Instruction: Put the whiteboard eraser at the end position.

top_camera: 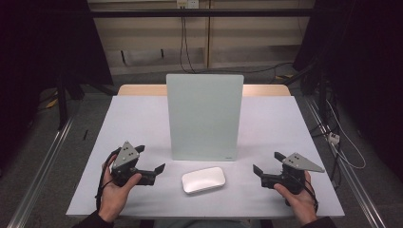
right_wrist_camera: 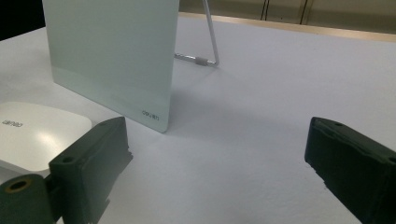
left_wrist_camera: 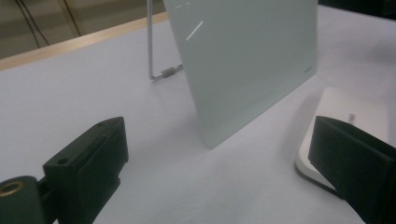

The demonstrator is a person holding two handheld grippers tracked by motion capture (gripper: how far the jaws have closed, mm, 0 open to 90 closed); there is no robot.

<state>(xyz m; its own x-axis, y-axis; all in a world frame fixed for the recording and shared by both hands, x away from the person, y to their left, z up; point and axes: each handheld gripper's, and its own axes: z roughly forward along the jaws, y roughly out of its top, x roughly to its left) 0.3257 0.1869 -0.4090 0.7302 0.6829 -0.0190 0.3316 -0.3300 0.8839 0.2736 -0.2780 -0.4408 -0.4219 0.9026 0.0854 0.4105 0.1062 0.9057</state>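
Box: a flat white box (top_camera: pixel 203 180) with rounded corners lies on the surface (top_camera: pixel 266 118), near the front edge, between the two grippers and just in front of the board (top_camera: pixel 205 116).
Board: a pale glassy panel standing nearly upright on a thin wire stand (left_wrist_camera: pixel 159 70) behind it, leaning back a little.
Left gripper (top_camera: pixel 151 164): held low beside the box's left end, jaws wide apart and empty, apart from the box.
Right gripper (top_camera: pixel 267 162): held low to the right of the box, jaws wide apart, holding nothing, pointed toward the box and board.
Handling: the box looks light, stiff and smooth; I'd guess the glossy top is slippery, and the rounded edges give little to bite on.
Where to grip: across the short width at mid-length, jaws on the two long sides, low to the surface.
Risk: the board looks fragile and lightly propped; a nudge from behind the box could tip it.
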